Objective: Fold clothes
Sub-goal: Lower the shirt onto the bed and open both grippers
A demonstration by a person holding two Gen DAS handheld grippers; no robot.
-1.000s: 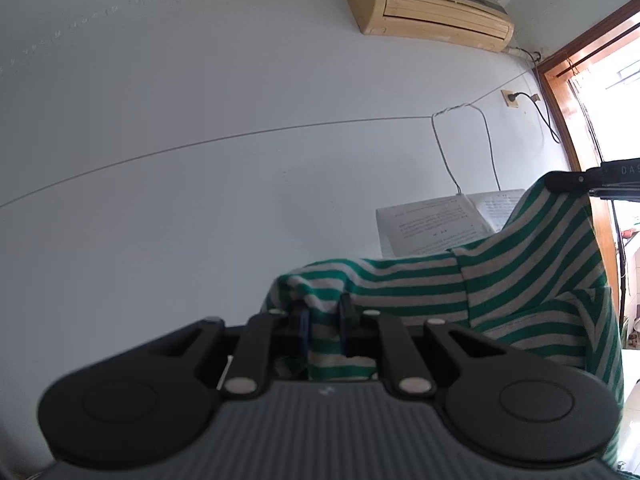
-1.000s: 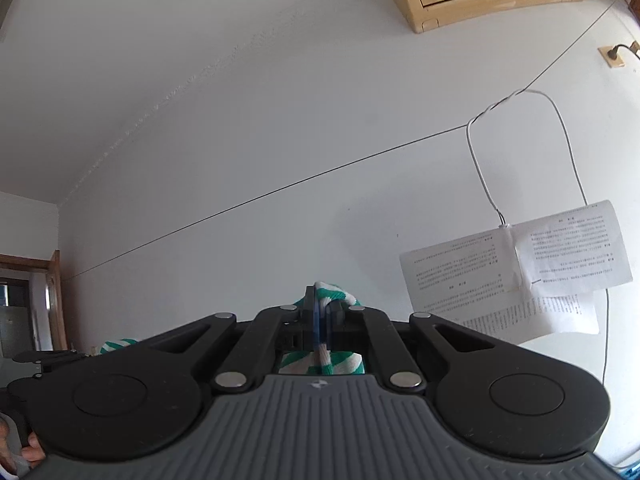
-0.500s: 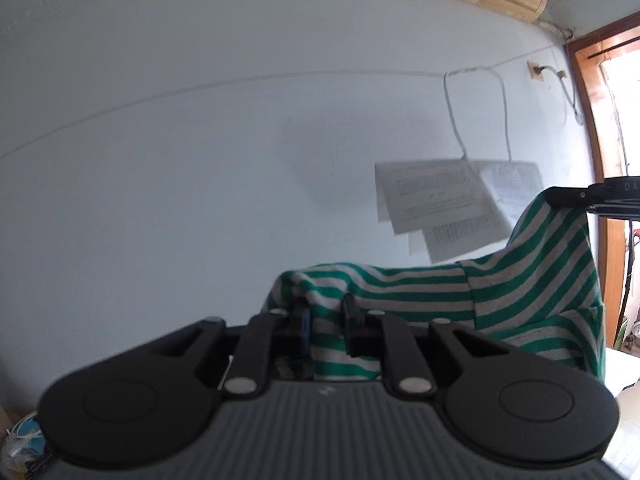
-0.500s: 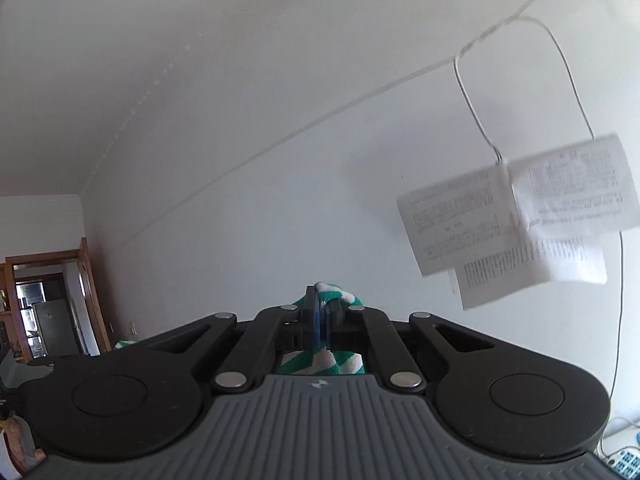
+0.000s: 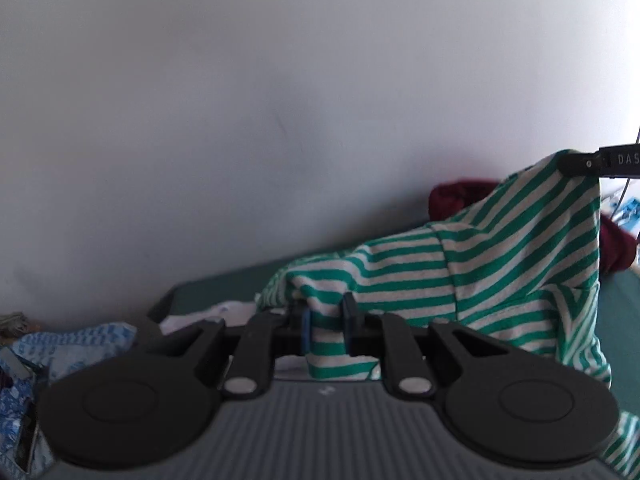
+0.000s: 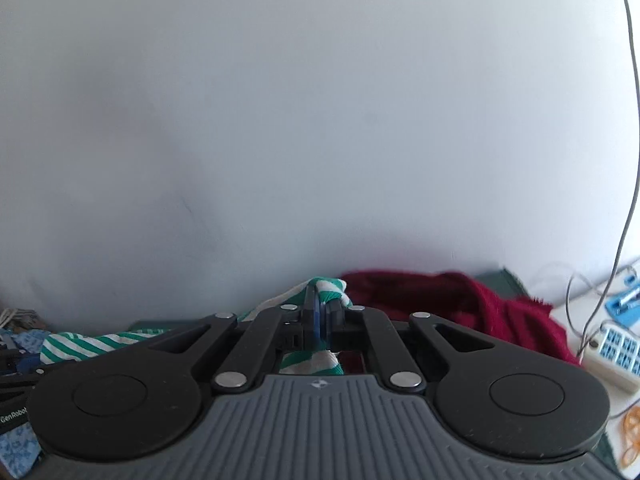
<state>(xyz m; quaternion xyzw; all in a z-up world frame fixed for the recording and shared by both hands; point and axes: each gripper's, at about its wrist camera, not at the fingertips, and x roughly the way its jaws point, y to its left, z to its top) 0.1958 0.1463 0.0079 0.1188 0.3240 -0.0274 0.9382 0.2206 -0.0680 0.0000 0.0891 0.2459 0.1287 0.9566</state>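
Observation:
A green-and-white striped garment (image 5: 500,264) hangs stretched between my two grippers above a dark green surface (image 5: 224,292). My left gripper (image 5: 326,326) is shut on a bunched fold of its hem. In the left wrist view the right gripper's tip (image 5: 580,162) pinches the far corner at the upper right. In the right wrist view my right gripper (image 6: 323,312) is shut on a thin bunch of the striped garment (image 6: 324,286), with more of it trailing off to the left.
A dark red garment (image 6: 460,300) lies piled against the white wall (image 6: 320,120) behind the striped one. Blue patterned cloth (image 5: 60,352) sits at the left edge. A white power strip (image 6: 616,350), cables and orange rubber bands (image 6: 634,432) lie at the right.
Both grippers have dropped and tipped downward with the striped garment still held. The air conditioner and wall papers have left view; the green surface, red garment and blue cloth have come in.

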